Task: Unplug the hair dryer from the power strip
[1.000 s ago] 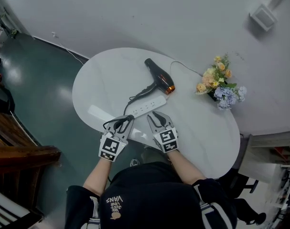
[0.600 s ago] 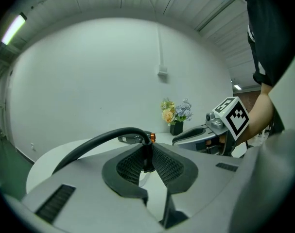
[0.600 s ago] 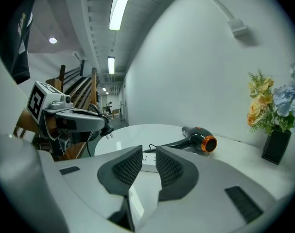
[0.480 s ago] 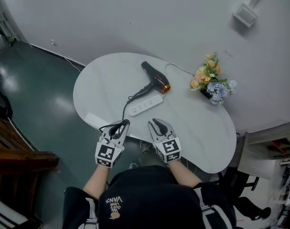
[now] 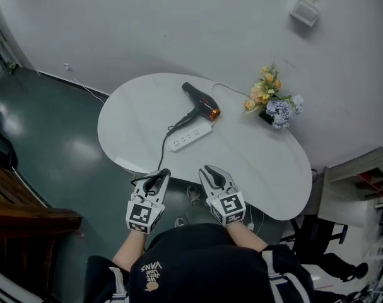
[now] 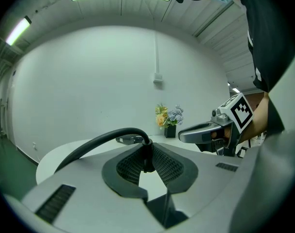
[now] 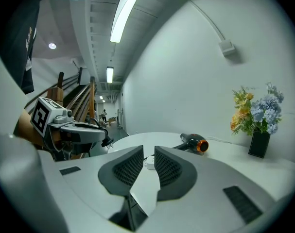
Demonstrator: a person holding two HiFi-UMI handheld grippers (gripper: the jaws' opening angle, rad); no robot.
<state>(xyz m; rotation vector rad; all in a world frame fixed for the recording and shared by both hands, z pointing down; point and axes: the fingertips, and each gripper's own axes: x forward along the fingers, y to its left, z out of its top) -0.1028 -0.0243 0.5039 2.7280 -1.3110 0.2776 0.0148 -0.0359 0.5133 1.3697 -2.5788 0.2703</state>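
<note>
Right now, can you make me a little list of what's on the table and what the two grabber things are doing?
table: white, rounded
hair dryer: black with an orange end, lying on the table
power strip: white, just in front of the dryer
plug: black, out of the strip, pinched in the left gripper
cord: runs from the plug back toward the table
left gripper: shut on the plug, off the table's near edge
right gripper: nothing between its jaws, which are apart and closing
flowers: in a dark vase by the wall
</note>
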